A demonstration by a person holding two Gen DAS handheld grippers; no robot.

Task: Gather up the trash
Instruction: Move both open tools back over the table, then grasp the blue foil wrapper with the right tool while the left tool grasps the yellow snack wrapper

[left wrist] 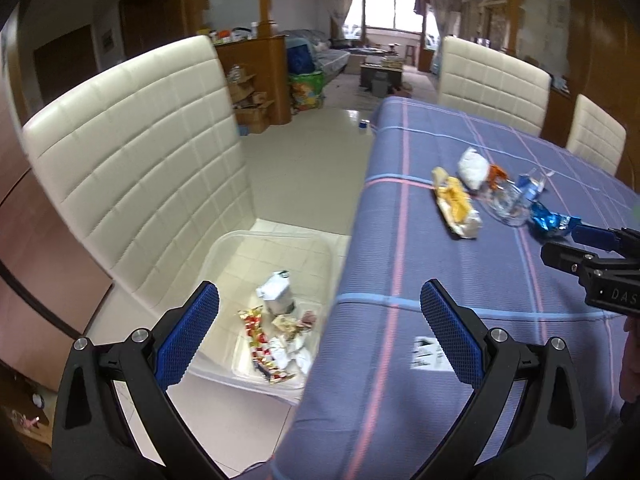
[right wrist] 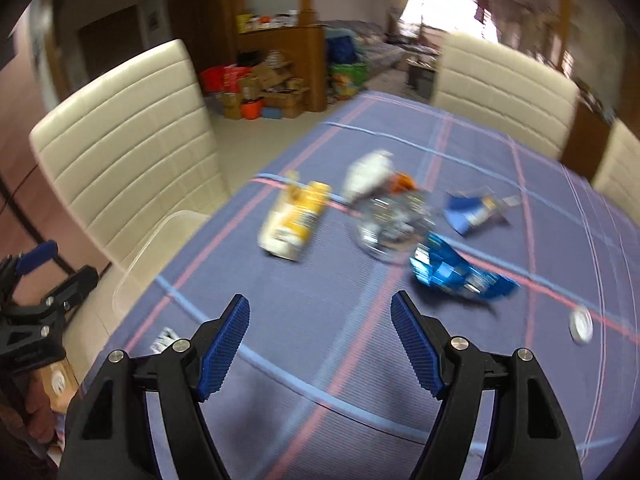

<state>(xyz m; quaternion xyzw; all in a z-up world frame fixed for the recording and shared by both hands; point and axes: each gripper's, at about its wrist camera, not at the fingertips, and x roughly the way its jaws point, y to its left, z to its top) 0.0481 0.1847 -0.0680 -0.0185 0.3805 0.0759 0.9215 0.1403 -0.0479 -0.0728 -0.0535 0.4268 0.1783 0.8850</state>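
Nearest the left camera, the left gripper [left wrist: 320,324] gapes empty over a clear plastic bin [left wrist: 224,248] holding wrappers on the cream chair. Over the blue plaid tablecloth [right wrist: 304,320], the right gripper [right wrist: 320,344] spreads empty; beyond lie a shiny blue wrapper [right wrist: 452,270] and a yellow snack packet [right wrist: 294,220].

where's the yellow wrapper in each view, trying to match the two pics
Left wrist view: the yellow wrapper lies right of centre on the blue plaid tablecloth, at the left end of the trash cluster.
Right wrist view: it lies near the middle of the picture, blurred, again leftmost in the cluster.
Shared landmark: the crumpled white wrapper just behind it, toward the far cream chair, in both views.
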